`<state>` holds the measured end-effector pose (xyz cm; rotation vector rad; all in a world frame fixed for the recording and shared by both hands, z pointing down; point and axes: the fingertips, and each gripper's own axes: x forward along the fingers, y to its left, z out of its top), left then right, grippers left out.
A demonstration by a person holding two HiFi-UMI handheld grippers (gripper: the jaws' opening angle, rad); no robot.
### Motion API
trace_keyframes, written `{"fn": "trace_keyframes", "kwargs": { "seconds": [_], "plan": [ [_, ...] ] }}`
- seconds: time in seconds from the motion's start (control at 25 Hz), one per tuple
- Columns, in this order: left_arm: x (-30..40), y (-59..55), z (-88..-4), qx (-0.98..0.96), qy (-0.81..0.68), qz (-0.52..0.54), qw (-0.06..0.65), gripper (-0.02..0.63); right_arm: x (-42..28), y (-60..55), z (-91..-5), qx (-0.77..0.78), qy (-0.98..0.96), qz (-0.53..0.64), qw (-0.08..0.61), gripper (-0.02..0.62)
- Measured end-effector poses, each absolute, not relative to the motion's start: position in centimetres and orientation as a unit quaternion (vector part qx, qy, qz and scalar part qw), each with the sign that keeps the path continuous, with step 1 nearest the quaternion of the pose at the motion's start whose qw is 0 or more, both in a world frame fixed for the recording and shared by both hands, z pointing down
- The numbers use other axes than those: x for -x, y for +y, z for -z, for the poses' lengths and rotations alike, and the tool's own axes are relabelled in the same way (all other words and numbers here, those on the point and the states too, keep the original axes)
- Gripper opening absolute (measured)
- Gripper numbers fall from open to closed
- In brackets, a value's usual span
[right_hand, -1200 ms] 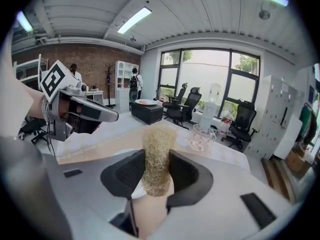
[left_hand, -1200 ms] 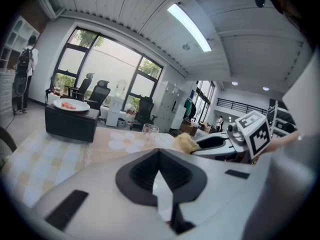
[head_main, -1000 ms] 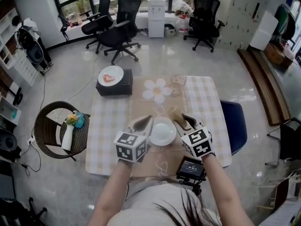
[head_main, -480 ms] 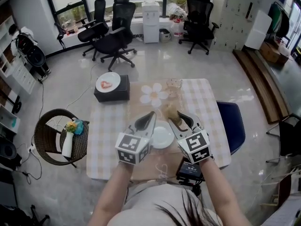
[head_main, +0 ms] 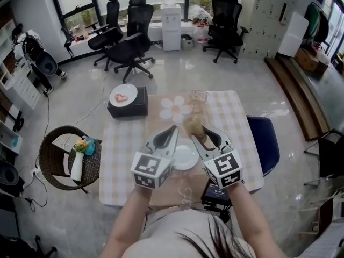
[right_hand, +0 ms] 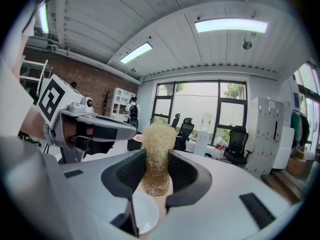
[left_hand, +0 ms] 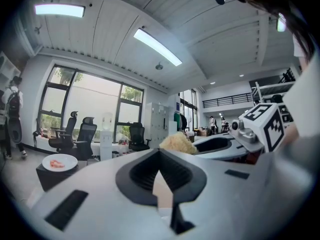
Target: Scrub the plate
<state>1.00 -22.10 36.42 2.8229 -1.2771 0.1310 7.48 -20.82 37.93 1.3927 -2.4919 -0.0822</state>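
White plate (head_main: 184,157) sits on the brown runner (head_main: 185,190), mid table (head_main: 123,160), closer to the near edge. R gripper (head_main: 196,134) is clamped on a tan fibrous scrubber (head_main: 192,126), which sticks up past the jaw tips. The scrubber is at the plate's far rim; can't tell if they touch. L gripper (head_main: 172,129) is at the plate's left side w/ jaws together and nothing seen btwn the tips. A clear glass (head_main: 198,97) stands near the table's far edge.
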Motion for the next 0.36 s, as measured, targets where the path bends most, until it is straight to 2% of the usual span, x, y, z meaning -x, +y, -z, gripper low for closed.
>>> {"fn": "trace_keyframes", "kwargs": {
  "seconds": [0.36],
  "plan": [
    [-0.8, -22.08, -35.54, -0.911, -0.411, -0.03, 0.012, 0.012, -7.31, -20.87, -37.47, -0.487, -0.863, 0.032, 0.135, 0.14]
  ]
}}
